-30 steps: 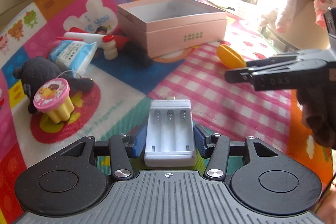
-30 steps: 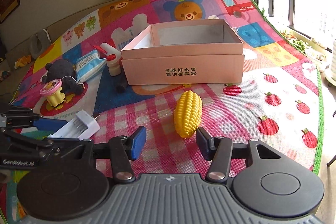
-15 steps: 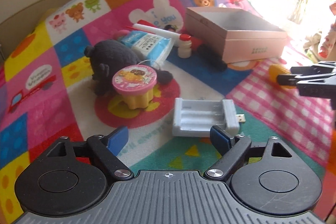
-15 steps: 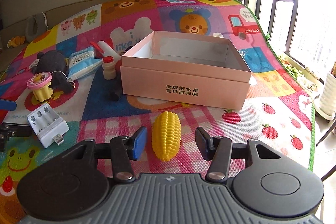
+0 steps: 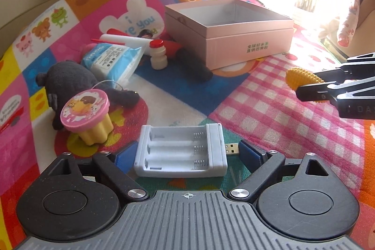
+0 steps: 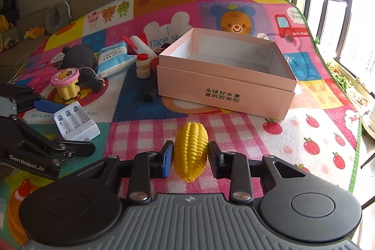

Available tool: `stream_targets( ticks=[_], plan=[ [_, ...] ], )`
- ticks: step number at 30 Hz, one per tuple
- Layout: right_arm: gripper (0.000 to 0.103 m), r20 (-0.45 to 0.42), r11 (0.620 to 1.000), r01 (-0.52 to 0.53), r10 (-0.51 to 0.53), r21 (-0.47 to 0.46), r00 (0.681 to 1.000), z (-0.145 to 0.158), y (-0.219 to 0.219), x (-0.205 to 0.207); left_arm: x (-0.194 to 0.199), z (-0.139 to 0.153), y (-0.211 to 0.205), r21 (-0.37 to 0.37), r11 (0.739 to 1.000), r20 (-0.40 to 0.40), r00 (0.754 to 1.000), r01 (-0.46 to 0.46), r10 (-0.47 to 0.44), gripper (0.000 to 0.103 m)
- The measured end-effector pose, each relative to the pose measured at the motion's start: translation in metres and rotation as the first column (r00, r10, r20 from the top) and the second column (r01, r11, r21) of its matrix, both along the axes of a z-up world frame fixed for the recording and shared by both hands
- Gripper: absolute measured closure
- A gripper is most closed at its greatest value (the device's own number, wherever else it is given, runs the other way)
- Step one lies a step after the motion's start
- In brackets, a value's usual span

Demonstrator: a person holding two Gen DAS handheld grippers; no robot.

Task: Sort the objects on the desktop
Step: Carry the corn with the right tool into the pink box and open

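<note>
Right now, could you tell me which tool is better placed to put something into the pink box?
Right: its tool closely flanks the corn directly before the pink box. The left tool is wide around the charger, farther away.

Hiding most of the dark object (image 5: 195,65) behind the pink box (image 5: 248,48). Blocking part of the toy corn (image 5: 302,77) behind the right gripper (image 5: 311,90). Running off the frame's right edge.

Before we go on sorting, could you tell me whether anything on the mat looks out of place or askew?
Nothing looks spilled or broken. The battery charger lies crosswise between the open left gripper's fingers, its slots without batteries. The plush toy lies on its side beside the tissue pack. The pink box sits square.
</note>
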State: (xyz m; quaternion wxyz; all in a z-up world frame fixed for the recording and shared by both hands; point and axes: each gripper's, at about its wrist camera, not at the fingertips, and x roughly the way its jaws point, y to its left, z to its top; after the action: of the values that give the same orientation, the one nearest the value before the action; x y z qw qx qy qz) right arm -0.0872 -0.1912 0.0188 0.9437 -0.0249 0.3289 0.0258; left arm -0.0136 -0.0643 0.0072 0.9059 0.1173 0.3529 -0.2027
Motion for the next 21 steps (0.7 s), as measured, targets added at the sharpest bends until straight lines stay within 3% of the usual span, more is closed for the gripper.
stream_targets(
  ticks=[5, 10, 14, 17, 18, 19, 21],
  plan=[
    [0.072, -0.038, 0.998, -0.023, 0.025, 0.052, 0.999, 0.013, -0.003, -0.022, -0.022, 0.014, -0.008, 0.006, 0.998, 0.025, 0.997, 0.068, -0.068, 0.009],
    [0.072, -0.033, 0.996, -0.045, 0.047, 0.079, 0.998, 0.04, -0.007, -0.042, -0.034, 0.054, -0.022, -0.017, 0.992, 0.146, 0.982, 0.124, -0.12, 0.009],
    [0.072, 0.128, 0.997, -0.01, 0.0, 0.073, 0.992, 0.095, -0.026, -0.034, 0.001, 0.095, -0.047, -0.041, 0.99, 0.333, 0.936, 0.136, -0.115, 0.009],
    [0.071, 0.247, 0.996, 0.046, -0.063, 0.074, 0.967, 0.139, -0.048, 0.012, 0.047, 0.115, -0.074, -0.075, 0.981, 0.457, 0.881, 0.179, -0.126, 0.008],
    [0.068, 0.266, 0.994, 0.078, -0.097, 0.083, 0.959, 0.15, -0.056, 0.032, 0.063, 0.117, -0.081, -0.066, 0.979, 0.449, 0.882, 0.191, -0.142, 0.008],
    [0.058, 0.279, 0.99, 0.108, -0.129, 0.088, 0.952, 0.159, -0.064, 0.053, 0.08, 0.117, -0.086, -0.057, 0.983, 0.416, 0.899, 0.174, -0.134, 0.007],
    [0.055, 0.305, 0.978, 0.177, -0.202, 0.106, 0.931, 0.168, -0.077, 0.08, 0.098, 0.115, -0.078, -0.078, 0.991, 0.357, 0.931, 0.104, -0.069, 0.007]
  ],
)
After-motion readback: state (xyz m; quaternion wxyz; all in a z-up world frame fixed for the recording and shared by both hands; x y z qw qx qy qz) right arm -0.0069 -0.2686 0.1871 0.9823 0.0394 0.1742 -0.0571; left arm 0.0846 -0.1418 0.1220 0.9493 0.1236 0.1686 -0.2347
